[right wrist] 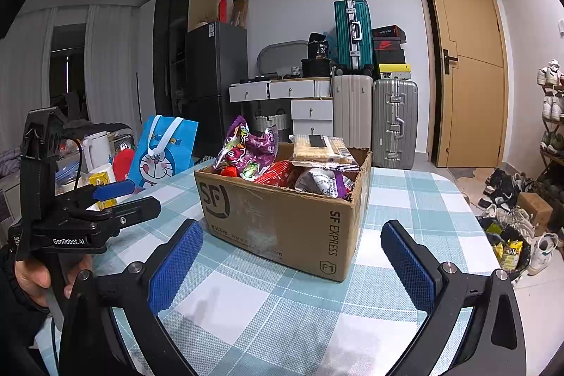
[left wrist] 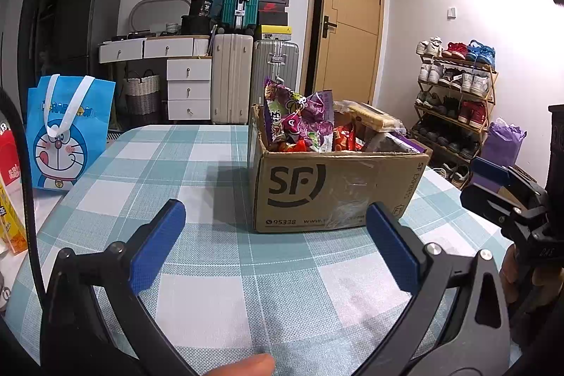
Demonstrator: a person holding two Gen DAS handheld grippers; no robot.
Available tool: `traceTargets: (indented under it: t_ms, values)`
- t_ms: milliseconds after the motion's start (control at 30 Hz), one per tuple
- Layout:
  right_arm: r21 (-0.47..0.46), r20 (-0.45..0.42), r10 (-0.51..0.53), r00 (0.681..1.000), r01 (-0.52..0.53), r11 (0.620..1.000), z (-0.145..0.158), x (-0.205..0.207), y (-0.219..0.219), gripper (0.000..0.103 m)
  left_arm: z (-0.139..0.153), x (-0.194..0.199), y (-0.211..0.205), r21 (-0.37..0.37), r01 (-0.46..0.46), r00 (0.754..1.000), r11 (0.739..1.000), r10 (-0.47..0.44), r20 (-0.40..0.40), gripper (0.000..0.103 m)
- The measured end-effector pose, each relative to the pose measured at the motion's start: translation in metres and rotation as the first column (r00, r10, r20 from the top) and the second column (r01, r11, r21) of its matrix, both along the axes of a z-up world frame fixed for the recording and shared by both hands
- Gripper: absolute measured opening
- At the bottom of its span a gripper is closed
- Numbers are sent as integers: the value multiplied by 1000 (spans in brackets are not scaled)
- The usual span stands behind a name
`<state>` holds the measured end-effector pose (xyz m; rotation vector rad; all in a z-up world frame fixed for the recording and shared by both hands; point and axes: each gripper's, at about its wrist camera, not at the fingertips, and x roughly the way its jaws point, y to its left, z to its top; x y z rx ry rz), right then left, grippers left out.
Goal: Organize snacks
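A brown SF Express cardboard box [left wrist: 331, 189] stands open on the checked tablecloth, also in the right wrist view [right wrist: 282, 217]. It is full of snack packets: a purple candy bag [left wrist: 299, 115] [right wrist: 246, 147], red packets [right wrist: 278, 173] and a wafer pack [left wrist: 373, 117] [right wrist: 320, 147]. My left gripper [left wrist: 276, 228] is open and empty, just short of the box front. My right gripper [right wrist: 292, 247] is open and empty, near the box's right corner. Each gripper shows at the edge of the other's view.
A blue Doraemon bag [left wrist: 67, 133] [right wrist: 162, 154] stands at the table's left edge, with a yellow carton [left wrist: 10, 228] and a kettle [right wrist: 97, 150] nearby. Suitcases [left wrist: 232, 83], drawers, a door and a shoe rack [left wrist: 454, 101] stand behind. A bin [right wrist: 507, 249] sits on the floor right.
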<state>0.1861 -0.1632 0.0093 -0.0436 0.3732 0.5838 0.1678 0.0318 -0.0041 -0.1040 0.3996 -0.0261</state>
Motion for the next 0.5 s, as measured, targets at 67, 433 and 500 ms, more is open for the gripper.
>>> traceTargets:
  t_ms: [67, 433, 500]
  values:
    - [0, 0, 0, 1000, 0, 1000, 0, 0, 0, 103, 0, 0, 0, 0, 0, 1000, 1000, 0, 1, 102]
    - [-1, 0, 0, 1000, 0, 1000, 0, 0, 0, 103, 1, -1, -1, 3, 8, 1000, 1000, -8, 9, 102]
    - [-1, 1, 0, 1000, 0, 1000, 0, 0, 0, 103, 1, -2, -2, 8, 8, 1000, 1000, -8, 16, 102]
